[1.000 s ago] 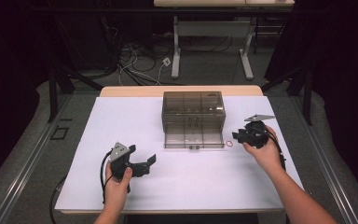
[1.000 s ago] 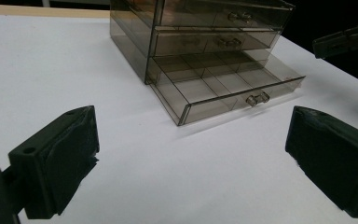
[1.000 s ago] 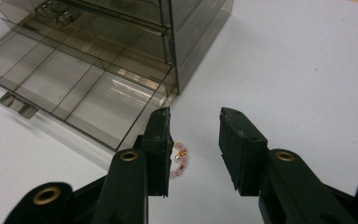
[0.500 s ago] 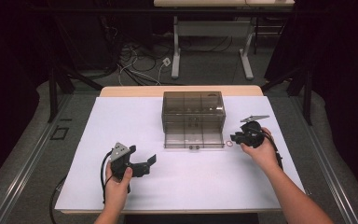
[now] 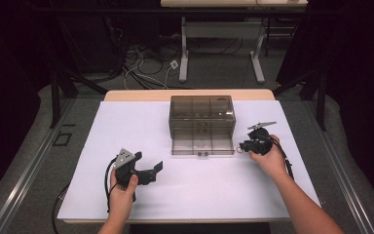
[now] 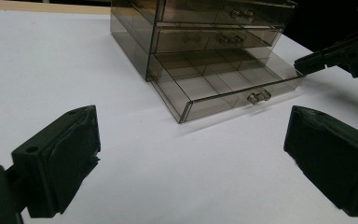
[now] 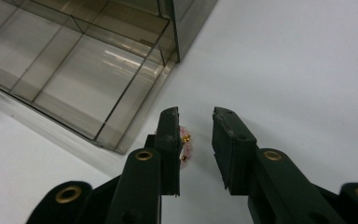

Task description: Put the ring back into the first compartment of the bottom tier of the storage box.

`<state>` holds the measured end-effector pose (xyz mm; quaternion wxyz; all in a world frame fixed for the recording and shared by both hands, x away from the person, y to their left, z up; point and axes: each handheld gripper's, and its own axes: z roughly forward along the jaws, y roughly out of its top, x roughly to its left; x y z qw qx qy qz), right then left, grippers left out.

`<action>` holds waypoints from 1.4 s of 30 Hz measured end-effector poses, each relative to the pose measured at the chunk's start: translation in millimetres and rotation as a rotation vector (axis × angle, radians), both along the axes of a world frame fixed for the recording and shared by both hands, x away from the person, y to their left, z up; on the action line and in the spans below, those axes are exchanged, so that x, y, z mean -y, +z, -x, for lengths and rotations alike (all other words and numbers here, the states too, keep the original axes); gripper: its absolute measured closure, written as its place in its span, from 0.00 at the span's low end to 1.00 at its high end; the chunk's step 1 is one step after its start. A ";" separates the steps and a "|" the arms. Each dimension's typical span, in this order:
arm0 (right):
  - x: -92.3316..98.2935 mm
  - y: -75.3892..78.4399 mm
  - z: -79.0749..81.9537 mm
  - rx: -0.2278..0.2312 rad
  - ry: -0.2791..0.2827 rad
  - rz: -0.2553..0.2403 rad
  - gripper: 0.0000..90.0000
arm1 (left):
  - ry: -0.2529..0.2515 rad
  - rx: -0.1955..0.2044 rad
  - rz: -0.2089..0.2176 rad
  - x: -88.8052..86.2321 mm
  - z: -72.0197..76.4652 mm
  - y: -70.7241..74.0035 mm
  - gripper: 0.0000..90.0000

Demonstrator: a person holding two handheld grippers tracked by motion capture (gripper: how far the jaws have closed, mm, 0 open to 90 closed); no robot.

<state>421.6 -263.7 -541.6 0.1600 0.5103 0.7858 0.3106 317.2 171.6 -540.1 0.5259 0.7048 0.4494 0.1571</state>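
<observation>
I have the right gripper [image 5: 246,145] down at the right front corner of the smoky transparent plastic drawer cabinet [image 5: 202,117], whose bottom drawer [image 5: 202,145] is already pulled out toward me and looks empty in its compartments. In the right gripper view a small pink beaded piece with gold bits [image 7: 185,145], perhaps a bracelet or earring, though it is too hidden to name, lies on the white worktop [image 5: 199,195] just beside the drawer's corner, between my jaws and against the left one. Those jaws have just been closing and now stand narrowly apart; the right one is not on the piece yet, so I would not call it gripped.

My left gripper [image 5: 146,173] rests near the left front of the worktop, well apart from the cabinet, its jaws wide open and holding nothing.

So the drawer stands open and the pickup is in hand. Left to do, as I judge it: finish the pinch, lift the piece into a drawer compartment, and likely push the drawer shut.
</observation>
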 end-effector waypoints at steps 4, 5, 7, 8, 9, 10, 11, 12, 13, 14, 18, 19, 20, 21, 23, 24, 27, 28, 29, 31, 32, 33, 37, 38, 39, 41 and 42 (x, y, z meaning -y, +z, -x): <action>-1.4 -3.4 -0.8 -0.010 -0.012 0.013 0.82 | 0.001 -0.002 0.001 -0.1 0.0 -0.3 0.04; -1.4 -3.4 -0.8 -0.010 -0.012 0.013 0.82 | 0.001 -0.002 0.001 -0.1 0.0 -0.3 0.04; -1.4 -4.1 -1.2 -0.017 -0.012 0.014 0.83 | 0.002 -0.003 0.002 -0.1 0.1 -0.3 0.04; -1.1 -3.9 -1.3 -0.017 -0.012 0.021 0.84 | 0.003 -0.002 0.005 -0.1 0.0 -0.3 0.04; -1.6 -4.6 -1.3 -0.014 -0.017 0.017 0.85 | 0.004 -0.002 0.005 -0.3 0.0 -0.3 0.04; -2.0 -5.2 -1.3 -0.017 -0.019 0.016 0.85 | 0.005 -0.002 0.008 -0.5 -0.1 -0.4 0.04; -2.0 -5.2 -1.3 -0.017 -0.019 0.016 0.85 | 0.005 -0.002 0.008 -0.5 -0.1 -0.4 0.04; -2.3 -5.6 -1.3 -0.018 -0.023 0.017 0.86 | 0.005 -0.003 0.009 -0.5 -0.1 -0.5 0.04; -2.6 -5.8 -1.4 -0.022 -0.022 0.019 0.87 | 0.005 -0.003 0.010 -0.7 -0.1 -0.6 0.04; -2.8 -6.5 -1.4 -0.024 -0.021 0.022 0.87 | 0.005 -0.004 0.009 -0.8 -0.2 -0.6 0.04; -4.3 -7.1 -1.0 -0.029 -0.022 0.030 0.90 | 0.004 -0.005 0.009 -0.8 -0.3 -0.8 0.05; -4.3 -7.1 -1.0 -0.029 -0.022 0.030 0.90 | 0.004 -0.005 0.009 -0.8 -0.3 -0.8 0.05; -5.4 -6.9 -0.3 -0.028 -0.028 0.032 0.91 | 0.005 -0.005 0.008 -0.8 -0.3 -0.8 0.05; -6.4 -7.3 0.3 -0.019 -0.013 0.044 0.94 | 0.004 -0.006 0.008 -0.8 -0.2 -0.8 0.05; -8.9 -7.4 1.3 -0.015 -0.011 0.060 0.96 | 0.005 -0.006 0.008 -0.8 -0.2 -0.8 0.05; -8.9 -7.4 1.3 -0.015 -0.011 0.060 0.96 | 0.005 -0.006 0.008 -0.8 -0.2 -0.8 0.05; -11.9 -7.1 2.9 -0.008 -0.016 0.081 0.97 | 0.004 -0.007 0.006 -0.7 -0.2 -0.8 0.05; -12.1 -7.3 3.0 -0.005 -0.018 0.081 0.97 | 0.004 -0.006 0.007 -0.5 -0.2 -0.9 0.05; -12.4 -7.5 3.3 -0.007 -0.024 0.075 0.97 | 0.005 -0.009 0.007 -0.4 0.0 -0.9 0.05; -11.5 -7.4 2.9 -0.011 -0.024 0.071 0.97 | 0.004 -0.008 0.007 -0.2 -0.2 -1.1 0.05; -11.1 -7.4 2.6 -0.013 -0.022 0.067 0.97 | 0.004 -0.008 0.007 -0.1 -0.1 -1.1 0.05; -10.6 -7.3 2.6 -0.012 -0.022 0.067 0.97 | 0.004 -0.008 0.006 -0.1 -0.1 -1.1 0.05; -10.8 -7.2 3.2 -0.009 -0.029 0.061 0.97 | 0.005 -0.007 0.005 -0.8 -0.3 -1.1 0.05; -10.8 -7.3 3.4 -0.008 -0.031 0.057 0.98 | 0.006 -0.008 0.004 -1.0 -0.3 -1.1 0.05; -10.4 -7.1 3.6 -0.006 -0.031 0.057 0.98 | 0.005 -0.008 0.003 -1.3 -0.3 -1.1 0.05; -10.2 -7.3 3.6 -0.005 -0.029 0.055 0.98 | 0.005 -0.008 0.003 -1.4 -0.3 -1.1 0.05; -10.3 -7.3 3.8 -0.002 -0.030 0.055 0.98 | 0.006 -0.008 0.003 -1.3 -0.3 -1.1 0.05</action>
